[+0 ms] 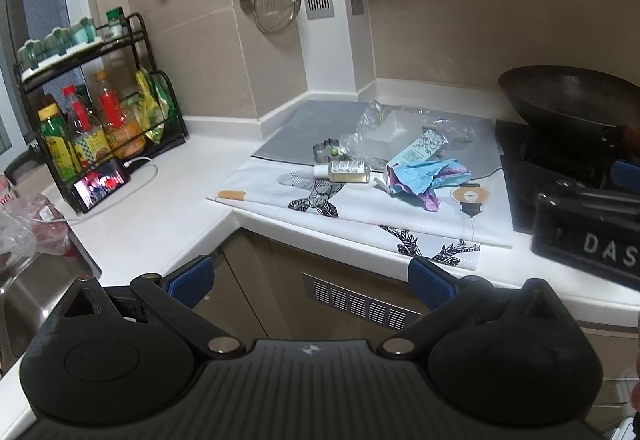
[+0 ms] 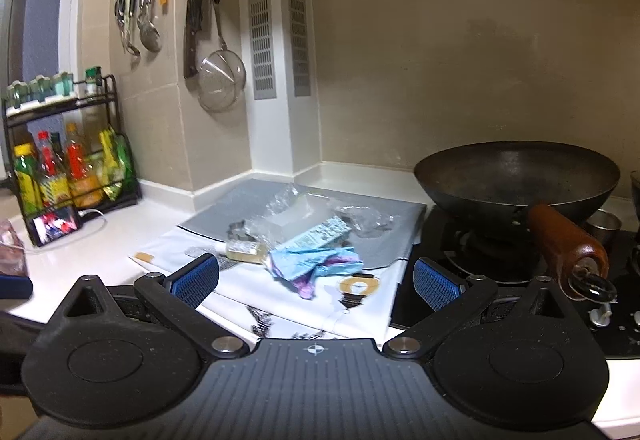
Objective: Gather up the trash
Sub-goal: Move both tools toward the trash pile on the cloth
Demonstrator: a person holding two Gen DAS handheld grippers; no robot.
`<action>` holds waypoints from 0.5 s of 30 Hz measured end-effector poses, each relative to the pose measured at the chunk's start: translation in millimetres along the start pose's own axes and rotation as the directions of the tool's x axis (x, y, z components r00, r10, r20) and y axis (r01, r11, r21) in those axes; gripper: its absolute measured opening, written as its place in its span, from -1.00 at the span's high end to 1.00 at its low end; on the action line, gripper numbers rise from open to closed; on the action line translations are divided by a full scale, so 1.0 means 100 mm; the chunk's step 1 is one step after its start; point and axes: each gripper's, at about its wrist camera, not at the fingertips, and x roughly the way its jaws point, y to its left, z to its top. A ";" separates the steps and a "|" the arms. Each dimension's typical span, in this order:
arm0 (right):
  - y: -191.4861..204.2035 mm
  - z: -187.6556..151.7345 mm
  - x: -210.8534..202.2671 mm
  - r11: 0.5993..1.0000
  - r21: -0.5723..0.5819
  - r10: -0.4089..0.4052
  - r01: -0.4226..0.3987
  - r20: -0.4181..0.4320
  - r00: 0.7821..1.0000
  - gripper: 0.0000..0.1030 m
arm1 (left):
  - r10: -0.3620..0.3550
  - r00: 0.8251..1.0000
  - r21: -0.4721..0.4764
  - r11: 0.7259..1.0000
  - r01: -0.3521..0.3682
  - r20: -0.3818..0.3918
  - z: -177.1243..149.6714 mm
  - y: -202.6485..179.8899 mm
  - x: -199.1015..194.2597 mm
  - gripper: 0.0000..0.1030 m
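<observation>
A pile of trash lies on a white patterned cloth (image 1: 360,212) on the counter: crumpled blue and purple paper (image 1: 428,178) (image 2: 316,264), a small carton (image 1: 420,148) (image 2: 320,234), clear plastic wrap (image 1: 384,128) (image 2: 296,208), a small clear bottle (image 1: 348,170) (image 2: 242,249) and a metal cutter (image 1: 326,150). My left gripper (image 1: 312,282) is open and empty, off the counter's front edge. My right gripper (image 2: 316,278) is open and empty, just in front of the pile. The right gripper's body also shows at the right of the left wrist view (image 1: 588,232).
A black wok (image 2: 516,176) with a wooden handle (image 2: 568,244) sits on the stove (image 2: 480,260) to the right. A spice rack with bottles (image 1: 96,112) and a lit phone (image 1: 100,184) stand at the left. Utensils and a strainer (image 1: 276,2) hang on the wall. A sink (image 1: 32,292) lies far left.
</observation>
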 end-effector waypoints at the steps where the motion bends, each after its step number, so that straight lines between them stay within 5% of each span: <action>1: 0.00 0.01 -0.02 1.000 0.003 0.008 -0.008 0.008 1.000 -1.00 | 0.002 1.000 0.001 1.000 -0.002 0.007 0.00 -0.01 -0.03 -1.00; 15: -0.23 0.00 -0.17 0.999 0.037 -0.023 0.022 0.043 0.999 -1.00 | -0.002 0.999 0.049 0.999 0.000 0.047 0.01 -0.22 -0.21 -1.00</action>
